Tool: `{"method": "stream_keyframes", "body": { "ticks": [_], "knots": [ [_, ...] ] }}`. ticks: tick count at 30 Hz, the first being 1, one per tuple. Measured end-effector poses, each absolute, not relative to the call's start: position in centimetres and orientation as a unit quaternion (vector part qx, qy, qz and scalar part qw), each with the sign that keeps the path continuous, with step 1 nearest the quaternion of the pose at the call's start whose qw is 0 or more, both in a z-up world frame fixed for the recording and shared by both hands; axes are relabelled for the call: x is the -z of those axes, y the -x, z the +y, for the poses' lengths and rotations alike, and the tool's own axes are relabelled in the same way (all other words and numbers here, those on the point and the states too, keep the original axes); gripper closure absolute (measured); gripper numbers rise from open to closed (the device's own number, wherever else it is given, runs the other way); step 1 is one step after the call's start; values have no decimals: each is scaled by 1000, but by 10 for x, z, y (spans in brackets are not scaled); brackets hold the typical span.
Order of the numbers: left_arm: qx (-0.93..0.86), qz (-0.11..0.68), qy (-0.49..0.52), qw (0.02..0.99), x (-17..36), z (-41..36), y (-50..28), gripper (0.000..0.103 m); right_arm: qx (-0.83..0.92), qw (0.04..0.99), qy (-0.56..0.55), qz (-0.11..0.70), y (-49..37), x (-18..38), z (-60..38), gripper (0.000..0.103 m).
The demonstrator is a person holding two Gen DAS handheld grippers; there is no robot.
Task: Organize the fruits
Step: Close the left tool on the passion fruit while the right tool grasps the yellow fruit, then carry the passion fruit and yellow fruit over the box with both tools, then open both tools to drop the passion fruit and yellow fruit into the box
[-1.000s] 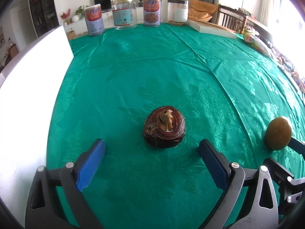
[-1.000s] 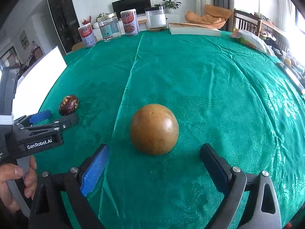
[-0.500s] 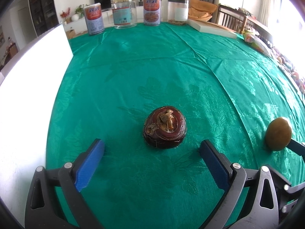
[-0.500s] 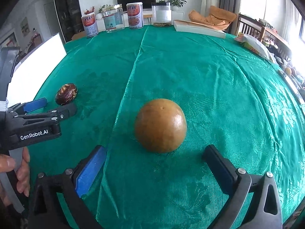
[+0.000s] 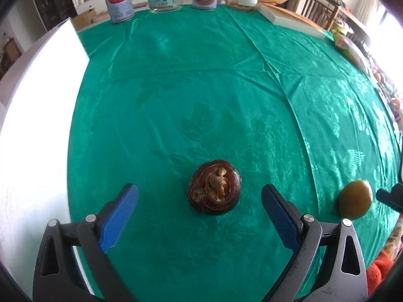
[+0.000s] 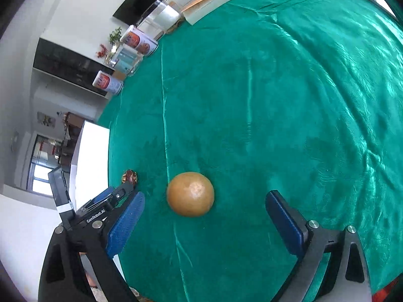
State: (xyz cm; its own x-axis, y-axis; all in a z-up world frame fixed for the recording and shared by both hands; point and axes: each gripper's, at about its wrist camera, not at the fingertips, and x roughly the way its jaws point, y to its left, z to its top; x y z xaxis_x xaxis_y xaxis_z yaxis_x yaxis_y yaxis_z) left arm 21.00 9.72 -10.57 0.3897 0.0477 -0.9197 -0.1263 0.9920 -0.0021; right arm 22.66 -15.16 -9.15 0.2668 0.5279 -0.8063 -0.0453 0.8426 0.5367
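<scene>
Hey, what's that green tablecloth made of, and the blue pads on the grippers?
The tablecloth looks like a satin-type woven fabric: glossy sheen, leaf patterns woven in, sharp fold creases. Whether silk or synthetic I can't tell. The blue pads look like rubber or soft plastic, matte, with a fine ribbed grip texture; the frames holding them look like black hard plastic.

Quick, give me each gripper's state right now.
Left gripper: open, jaws either side of the dark brown fruit, not touching it.
Right gripper: open, round tan fruit between the jaws, ungripped.
</scene>
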Motion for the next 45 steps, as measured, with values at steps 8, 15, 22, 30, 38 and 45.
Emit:
{"method": "stream_keyframes", "body": {
  "ticks": [8,15,22,30,38,45],
  "knots": [
    [-38,565,22,824,108,93,-223,54,-170,757,-27,631,-239,100,-81,28],
    [-32,561,53,825,98,100,-211,62,-156,757,-11,634,-241,106,-78,55],
    [32,507,155,847,31,115,-166,62,-205,789,-34,579,-213,42,-85,55],
    [95,390,173,900,-111,171,-78,62,-353,794,5,496,-169,-73,29,55],
    [-76,452,176,871,-54,317,-85,62,-450,740,97,491,-144,-56,186,55],
    [-156,539,217,799,56,397,-108,62,-461,695,238,497,-130,19,291,55]
  ]
}}
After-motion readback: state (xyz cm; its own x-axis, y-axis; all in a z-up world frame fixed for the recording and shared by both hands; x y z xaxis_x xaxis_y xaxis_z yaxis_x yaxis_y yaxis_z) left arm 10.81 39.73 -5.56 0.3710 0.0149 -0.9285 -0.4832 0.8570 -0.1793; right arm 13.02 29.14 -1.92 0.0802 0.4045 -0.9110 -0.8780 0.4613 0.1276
